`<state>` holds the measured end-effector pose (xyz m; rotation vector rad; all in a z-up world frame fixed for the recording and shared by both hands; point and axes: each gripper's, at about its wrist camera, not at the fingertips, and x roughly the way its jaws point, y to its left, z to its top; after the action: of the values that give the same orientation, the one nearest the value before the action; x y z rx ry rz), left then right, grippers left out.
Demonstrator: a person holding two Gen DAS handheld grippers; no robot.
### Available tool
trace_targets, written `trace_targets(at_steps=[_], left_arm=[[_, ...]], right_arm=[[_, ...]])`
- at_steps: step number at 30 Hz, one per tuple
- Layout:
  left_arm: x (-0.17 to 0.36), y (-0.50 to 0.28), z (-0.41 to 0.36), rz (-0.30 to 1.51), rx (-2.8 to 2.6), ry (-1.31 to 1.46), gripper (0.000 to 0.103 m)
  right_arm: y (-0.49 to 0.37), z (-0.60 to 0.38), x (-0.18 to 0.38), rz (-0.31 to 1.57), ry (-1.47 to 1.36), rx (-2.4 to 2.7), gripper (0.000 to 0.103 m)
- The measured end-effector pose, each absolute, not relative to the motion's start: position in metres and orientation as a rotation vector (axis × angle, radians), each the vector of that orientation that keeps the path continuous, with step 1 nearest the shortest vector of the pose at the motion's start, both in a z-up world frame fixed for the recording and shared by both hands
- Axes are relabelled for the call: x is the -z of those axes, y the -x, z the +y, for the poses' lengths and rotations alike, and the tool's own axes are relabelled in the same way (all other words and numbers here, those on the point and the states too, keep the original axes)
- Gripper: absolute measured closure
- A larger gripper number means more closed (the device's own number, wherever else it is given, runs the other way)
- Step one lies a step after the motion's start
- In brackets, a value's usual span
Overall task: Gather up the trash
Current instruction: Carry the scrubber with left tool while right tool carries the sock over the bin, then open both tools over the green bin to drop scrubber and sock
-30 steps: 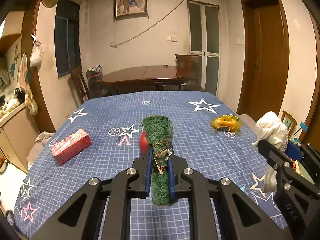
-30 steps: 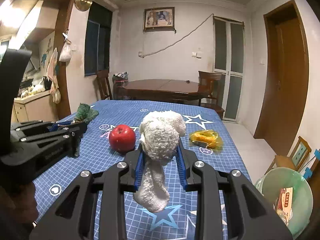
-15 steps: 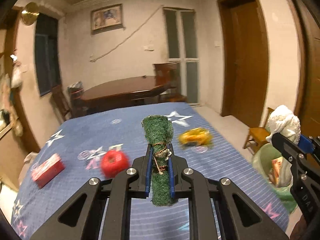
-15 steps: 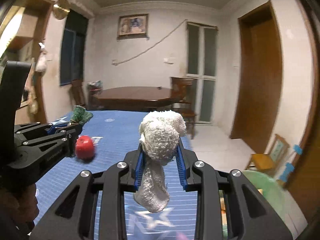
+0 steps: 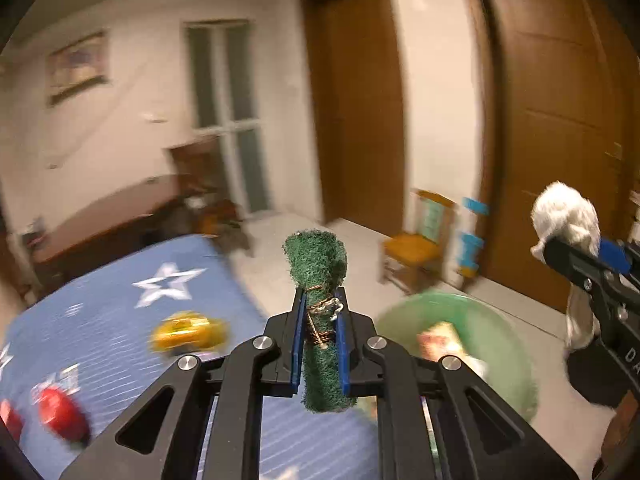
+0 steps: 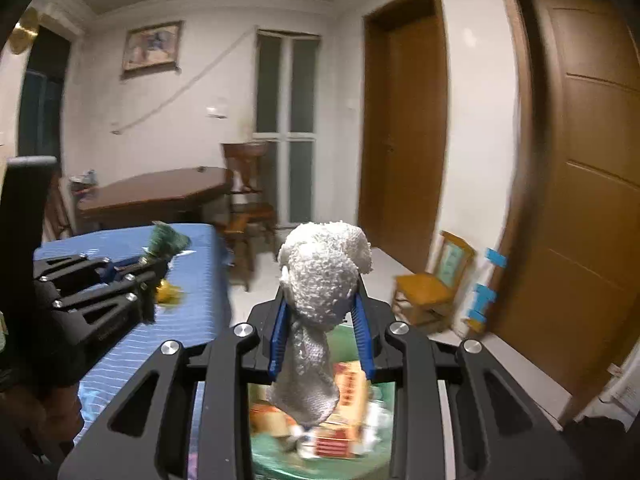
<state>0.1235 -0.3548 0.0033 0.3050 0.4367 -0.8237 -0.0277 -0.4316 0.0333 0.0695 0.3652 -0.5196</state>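
Left gripper (image 5: 320,344) clamped on green scrubber roll (image 5: 320,280), right gripper (image 6: 320,332) — squeezing white cloth (image 6: 320,280)

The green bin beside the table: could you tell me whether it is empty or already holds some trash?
Not empty. The green bin already holds printed wrappers; blur hides how full it is.

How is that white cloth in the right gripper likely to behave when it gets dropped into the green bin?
The white cloth bulges above the right gripper and droops below it, so it is probably soft and floppy. Its fluffy weave suggests that it is light and may cling to the pads. It would likely fall limp into the green bin, not roll.
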Motion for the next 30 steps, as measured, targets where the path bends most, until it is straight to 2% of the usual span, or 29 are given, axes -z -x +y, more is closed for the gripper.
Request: trace_targets(at_steps=[6,13,24,27,28,29,30], left_arm=[[0.017,-0.127,-0.417,0.524,1.015,-0.366,0.088],[0.043,-0.118,-0.452,0.534,1.043,-0.436,0.088],[0.051,-0.128,-0.446,0.515,1.006,-0.449,0.087],[0.053,-0.132,-0.447,0.512,0.994,-0.445,0.077],[0.054,-0.133,-0.448,0.514,0.992,-0.445,0.063],[0.054,-0.134,-0.448,0.512,0.989,-0.444,0.044],[0.053,-0.135,-0.446,0.502,0.991,-0.437,0.038]], right_arm=[[0.04,-0.455,-0.026,0.394,-0.075,0.589,0.076],[0.041,-0.464,-0.01,0.436,-0.085,0.596,0.076],[0.028,-0.472,-0.01,0.466,-0.082,0.563,0.076],[0.025,-0.475,-0.007,0.476,-0.078,0.557,0.073],[0.025,-0.476,-0.006,0.484,-0.073,0.559,0.072],[0.026,-0.479,-0.004,0.491,-0.07,0.559,0.064],[0.025,-0.481,-0.003,0.496,-0.065,0.568,0.052]])
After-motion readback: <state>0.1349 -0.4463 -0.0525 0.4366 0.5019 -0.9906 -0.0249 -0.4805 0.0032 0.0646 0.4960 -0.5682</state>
